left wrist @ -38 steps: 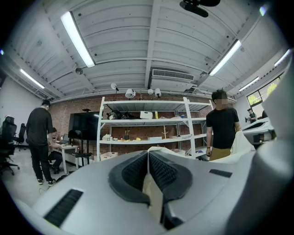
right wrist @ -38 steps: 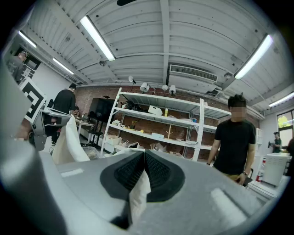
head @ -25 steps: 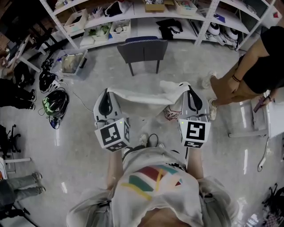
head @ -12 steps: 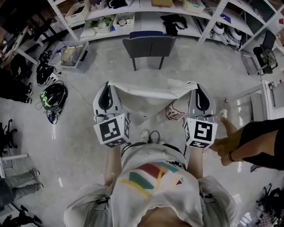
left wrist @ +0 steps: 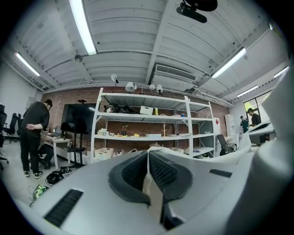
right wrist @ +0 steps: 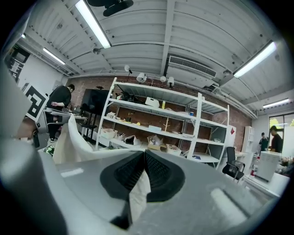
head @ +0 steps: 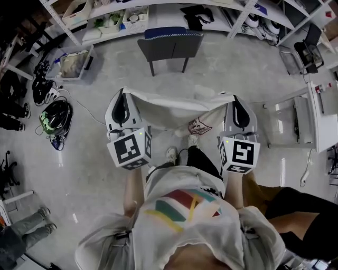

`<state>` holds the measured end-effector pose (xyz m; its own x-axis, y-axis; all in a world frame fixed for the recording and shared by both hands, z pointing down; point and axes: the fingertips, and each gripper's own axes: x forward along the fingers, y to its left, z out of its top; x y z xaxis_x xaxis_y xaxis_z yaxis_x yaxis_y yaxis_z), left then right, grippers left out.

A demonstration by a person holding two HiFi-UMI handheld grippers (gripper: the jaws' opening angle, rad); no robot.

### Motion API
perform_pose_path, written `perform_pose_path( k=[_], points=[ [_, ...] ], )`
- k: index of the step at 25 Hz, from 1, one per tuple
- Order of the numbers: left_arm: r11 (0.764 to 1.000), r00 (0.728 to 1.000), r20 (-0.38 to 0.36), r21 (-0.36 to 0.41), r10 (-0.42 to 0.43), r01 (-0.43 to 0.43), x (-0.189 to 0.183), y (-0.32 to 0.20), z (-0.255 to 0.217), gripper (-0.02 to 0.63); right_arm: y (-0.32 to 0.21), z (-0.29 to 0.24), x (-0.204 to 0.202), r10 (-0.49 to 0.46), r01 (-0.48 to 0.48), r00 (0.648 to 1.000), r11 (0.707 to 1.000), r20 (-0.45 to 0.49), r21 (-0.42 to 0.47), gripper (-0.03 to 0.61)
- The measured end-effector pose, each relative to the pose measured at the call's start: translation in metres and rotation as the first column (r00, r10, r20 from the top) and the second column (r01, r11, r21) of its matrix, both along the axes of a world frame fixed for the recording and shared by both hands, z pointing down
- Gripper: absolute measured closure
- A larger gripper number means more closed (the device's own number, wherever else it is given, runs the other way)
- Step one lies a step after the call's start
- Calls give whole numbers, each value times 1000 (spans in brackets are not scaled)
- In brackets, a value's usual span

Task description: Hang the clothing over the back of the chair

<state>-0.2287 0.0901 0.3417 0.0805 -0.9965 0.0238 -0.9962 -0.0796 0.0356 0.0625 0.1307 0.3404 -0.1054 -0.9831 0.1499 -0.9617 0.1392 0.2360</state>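
Lab workshop: brick wall (right wrist: 236,123); stocked white shelving (right wrist: 159,133)

Ahead: bare floor (head: 216,74) lies open up to the chair (head: 170,45).
Behind chair: shelving (head: 158,13) stands close.
Left: helmet (head: 53,117) and storage bin (head: 74,63) crowd the floor.

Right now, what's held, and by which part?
The white garment: left hand-held gripper pinches its top edge at one end, right hand-held gripper at the other.

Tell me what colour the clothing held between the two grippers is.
The clothing is white, with a small printed patch on it. The head view shows it best.
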Motion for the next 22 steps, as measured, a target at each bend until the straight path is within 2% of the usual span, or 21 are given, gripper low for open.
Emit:
perform_pose_path(
  k=[6, 11, 22],
  points=[
    [999, 1000, 4, -26, -31, 31, 1, -16, 6, 600, -26, 3, 4, -31, 31, 999, 999, 13, -6, 571],
    [998, 998, 21, -17, -61, 61, 11, -44, 4, 598, -69, 5, 13, -61, 60, 998, 998, 35, 11, 571],
    [993, 992, 44, 43, -116, 114, 64, -135, -16, 600, -169, -1, 67, -114, 113, 992, 993, 46, 23, 571]
  ],
)
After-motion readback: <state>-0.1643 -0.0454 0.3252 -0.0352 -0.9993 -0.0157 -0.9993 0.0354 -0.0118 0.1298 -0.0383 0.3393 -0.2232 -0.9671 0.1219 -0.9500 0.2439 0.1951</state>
